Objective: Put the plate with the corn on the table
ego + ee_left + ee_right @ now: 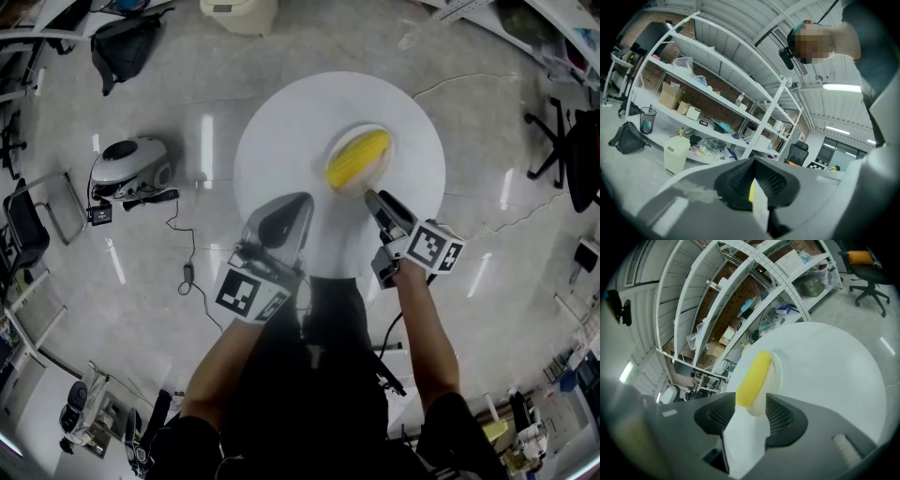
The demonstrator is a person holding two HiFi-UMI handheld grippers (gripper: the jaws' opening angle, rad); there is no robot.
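**Ana:** What is the left gripper (291, 208) doing, at the lower left of the table (281, 131)?

**Ben:** Its jaws sit almost together, with just a thin slit. I see nothing held. Its own view shows mostly shelves (717, 93). I cannot pick out the plate there.

**Ana:** Where is the plate (776, 374)?

**Ben:** Flat on the white table, right of the middle, with the corn (357, 157) on it. I think it is hard, light and smooth, and could break. The round corn could roll, so hold the near rim and keep it level.

**Ana:** And the right gripper (373, 197)?

**Ben:** Its jaws are apart, with the rim and the corn's end between them, not squeezing. Only its own view shows that.
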